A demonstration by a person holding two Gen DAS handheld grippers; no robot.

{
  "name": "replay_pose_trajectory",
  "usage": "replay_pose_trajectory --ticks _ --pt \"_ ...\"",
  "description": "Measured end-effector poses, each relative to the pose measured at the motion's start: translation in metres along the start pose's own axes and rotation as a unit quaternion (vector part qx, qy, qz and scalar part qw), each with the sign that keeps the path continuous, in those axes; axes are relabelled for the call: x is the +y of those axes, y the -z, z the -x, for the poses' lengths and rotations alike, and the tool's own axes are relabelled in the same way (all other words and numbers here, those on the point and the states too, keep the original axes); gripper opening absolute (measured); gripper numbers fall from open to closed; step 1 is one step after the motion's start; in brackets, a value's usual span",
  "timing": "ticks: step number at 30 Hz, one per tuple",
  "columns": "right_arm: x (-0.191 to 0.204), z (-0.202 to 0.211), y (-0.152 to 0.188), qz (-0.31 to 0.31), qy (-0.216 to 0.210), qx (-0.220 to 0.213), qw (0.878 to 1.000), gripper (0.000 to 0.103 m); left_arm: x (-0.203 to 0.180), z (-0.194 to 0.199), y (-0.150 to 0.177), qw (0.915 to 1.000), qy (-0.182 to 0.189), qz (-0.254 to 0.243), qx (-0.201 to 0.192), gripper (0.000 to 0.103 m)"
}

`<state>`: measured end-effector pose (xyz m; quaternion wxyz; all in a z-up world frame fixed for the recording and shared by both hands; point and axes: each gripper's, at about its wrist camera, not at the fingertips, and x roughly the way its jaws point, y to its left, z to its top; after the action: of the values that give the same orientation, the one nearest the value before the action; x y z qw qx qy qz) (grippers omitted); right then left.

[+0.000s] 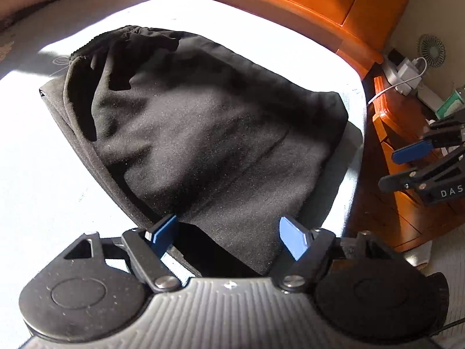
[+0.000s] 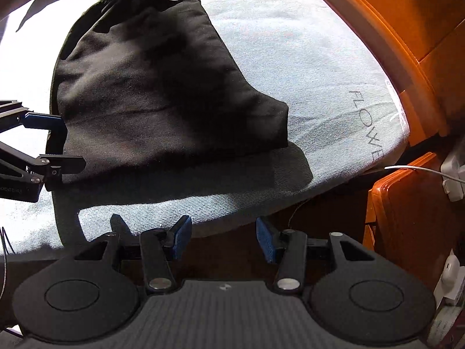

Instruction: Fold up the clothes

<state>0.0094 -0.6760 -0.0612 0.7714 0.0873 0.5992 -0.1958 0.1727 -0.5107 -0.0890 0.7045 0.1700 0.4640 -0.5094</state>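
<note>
Black shorts [image 1: 203, 133] lay folded on the bed [image 1: 35, 180], just ahead of my left claw [image 1: 229, 234]; both it and the right claw [image 2: 223, 237] stood open, empty. Soft, light, floppy cloth, I judged; best pinched at the near hem.

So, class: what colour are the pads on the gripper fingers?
Blue pads on black fingers, clearest in the left wrist view.

Twin black grippers with blue pads

Left gripper [image 1: 229, 237] and right gripper [image 2: 223, 240]: ribbed grey bodies, round black discs, silver pivot screws.
</note>
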Motion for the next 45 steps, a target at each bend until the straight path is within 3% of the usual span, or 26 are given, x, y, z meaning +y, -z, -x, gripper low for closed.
replay_pose_trajectory --ticks 3,7,12,14,18,21,24,26,29,33,37,45 --pt "-0.015 -0.004 0.001 -0.02 -0.002 0.006 1.0 0.055 0.001 0.01 -0.02 0.9996 0.012 0.014 -0.021 0.079" --pt "-0.024 -0.01 0.007 -0.057 -0.018 0.019 0.998 0.055 -0.011 -0.003 -0.057 0.9986 0.031 -0.011 -0.041 0.079" --pt "-0.023 -0.007 0.012 -0.051 -0.025 0.017 0.998 0.055 -0.02 -0.054 -0.08 0.9999 0.01 0.012 0.007 0.082" --pt "-0.027 -0.006 0.014 -0.056 -0.023 0.017 0.998 0.055 -0.02 -0.058 -0.079 0.9996 0.006 0.027 0.005 0.088" --pt "-0.037 -0.001 0.009 -0.072 -0.025 0.006 0.997 0.055 -0.019 -0.041 -0.079 0.9986 0.012 0.05 0.011 0.088" --pt "-0.043 0.008 -0.013 -0.071 -0.033 -0.031 0.996 0.055 -0.009 -0.017 -0.073 0.9971 0.006 0.076 0.004 0.088" --pt "-0.039 0.012 -0.052 -0.04 -0.064 -0.086 0.993 0.052 0.005 0.0 -0.064 0.9954 -0.025 0.091 0.012 0.088" --pt "-0.027 0.006 -0.079 -0.007 -0.081 -0.113 0.99 0.022 0.012 0.008 -0.057 0.9935 -0.047 0.102 0.017 0.088" --pt "-0.001 -0.006 -0.118 0.046 -0.104 -0.15 0.982 0.018 0.025 0.013 -0.05 0.9889 -0.07 0.128 0.026 0.088" --pt "0.038 -0.031 -0.149 0.097 -0.119 -0.14 0.978 0.017 0.042 0.013 -0.042 0.9809 -0.071 0.178 0.033 0.088" --pt "0.058 -0.064 -0.149 0.126 -0.104 -0.114 0.98 0.017 0.052 0.012 -0.038 0.9758 -0.063 0.207 0.033 0.088" --pt "0.071 -0.03 -0.152 0.123 -0.106 -0.106 0.981 0.017 0.07 0.02 -0.029 0.9702 -0.071 0.227 0.045 0.088"
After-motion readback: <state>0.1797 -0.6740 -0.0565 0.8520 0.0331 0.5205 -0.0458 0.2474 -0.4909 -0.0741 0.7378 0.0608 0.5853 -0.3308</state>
